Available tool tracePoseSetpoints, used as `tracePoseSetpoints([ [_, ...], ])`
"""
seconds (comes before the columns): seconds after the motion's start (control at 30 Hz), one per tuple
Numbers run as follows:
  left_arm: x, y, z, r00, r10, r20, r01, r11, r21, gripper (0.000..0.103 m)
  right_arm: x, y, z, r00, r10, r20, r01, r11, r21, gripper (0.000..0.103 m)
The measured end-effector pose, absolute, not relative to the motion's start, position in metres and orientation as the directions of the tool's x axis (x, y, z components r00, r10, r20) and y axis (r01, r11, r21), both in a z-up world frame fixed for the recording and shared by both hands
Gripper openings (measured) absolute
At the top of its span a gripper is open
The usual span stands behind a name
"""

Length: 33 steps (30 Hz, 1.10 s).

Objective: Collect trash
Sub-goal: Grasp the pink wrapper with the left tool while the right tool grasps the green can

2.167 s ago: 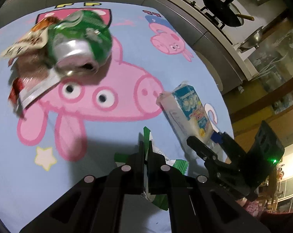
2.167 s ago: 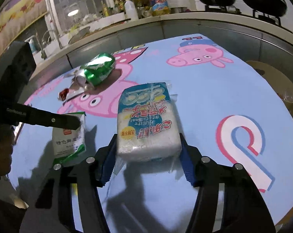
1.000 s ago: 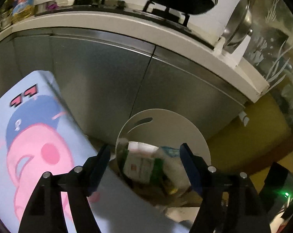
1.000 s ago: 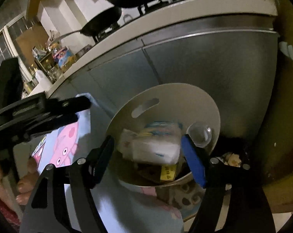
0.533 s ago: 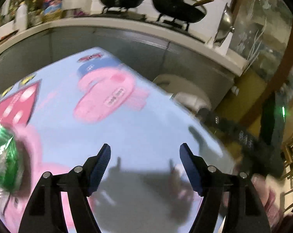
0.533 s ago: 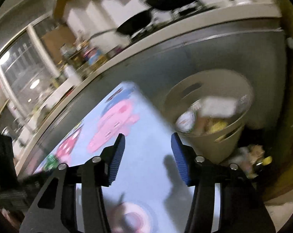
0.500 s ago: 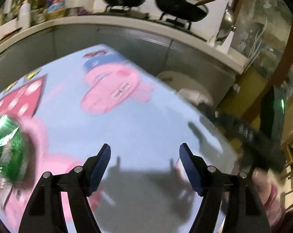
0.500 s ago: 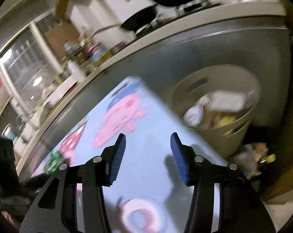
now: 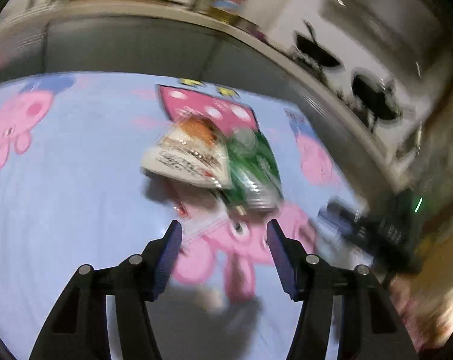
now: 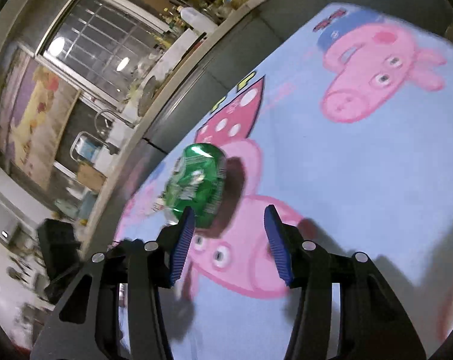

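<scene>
Lying ahead of right gripper (image 10: 228, 220) fingers (image 10: 183, 241): green can (image 10: 196, 181).

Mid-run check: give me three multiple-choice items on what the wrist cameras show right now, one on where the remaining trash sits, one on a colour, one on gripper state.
1. Where does the crushed can lie?
A. on the cartoon-pig tablecloth
B. on the stove
C. between the right gripper's pads

2. What colour is the can?
A. red
B. green
C. silver-blue

3. What does the left gripper hold?
A. the snack wrapper
B. the can
C. nothing

Key:
1 A: the can rests on the cloth, beyond the right gripper, whose jaws stand apart around bare cloth.
2 B: its body shows bright green in both views.
3 C: its jaws, which have just been closing, stand apart with only cloth between them; wrapper and can lie ahead, side by side.
</scene>
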<state>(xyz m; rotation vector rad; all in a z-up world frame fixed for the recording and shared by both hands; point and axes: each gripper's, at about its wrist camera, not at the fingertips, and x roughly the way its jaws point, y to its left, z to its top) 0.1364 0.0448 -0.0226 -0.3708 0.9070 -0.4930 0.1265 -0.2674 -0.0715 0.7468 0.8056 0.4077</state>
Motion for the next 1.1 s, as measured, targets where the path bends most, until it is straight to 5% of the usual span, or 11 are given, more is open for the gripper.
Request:
tracePoseSetpoints([
  [0.3, 0.215, 0.083, -0.065, 0.439, -0.683, -0.584, 0.066, 0.673, -0.737, 0.058, 0.186, -0.233, -0.073, 0.604, 0.594, -0.532, -0.011, 0.673, 0.739, 0.066],
  [0.33, 0.218, 0.080, -0.071, 0.420, -0.702, -0.575, 0.055, 0.652, -0.756, 0.052, 0.190, -0.231, -0.074, 0.595, 0.592, -0.543, -0.009, 0.680, 0.733, 0.066],
  [0.37, 0.219, 0.075, -0.075, 0.403, -0.719, -0.567, 0.055, 0.637, -0.769, 0.031, 0.197, -0.225, -0.078, 0.579, 0.596, -0.557, -0.004, 0.684, 0.729, 0.066],
  [0.43, 0.219, 0.065, -0.078, 0.384, -0.739, -0.553, 0.079, 0.623, -0.778, 0.009, 0.205, -0.212, -0.084, 0.549, 0.623, -0.557, -0.012, 0.672, 0.740, 0.065],
  [0.47, 0.217, 0.065, -0.077, 0.382, -0.749, -0.542, 0.093, 0.614, -0.784, 0.004, 0.205, -0.208, -0.086, 0.537, 0.632, -0.558, -0.020, 0.671, 0.741, 0.056],
  [0.73, 0.173, 0.085, -0.042, 0.444, -0.752, -0.487, 0.196, 0.612, -0.766, 0.003, 0.172, -0.197, -0.071, 0.562, 0.655, -0.505, -0.115, 0.666, 0.737, 0.018],
  [1.1, 0.094, 0.139, -0.071, 0.438, -0.715, -0.545, 0.131, 0.651, -0.748, 0.003, 0.110, -0.234, -0.088, 0.565, 0.702, -0.434, -0.057, 0.558, 0.828, 0.015],
])
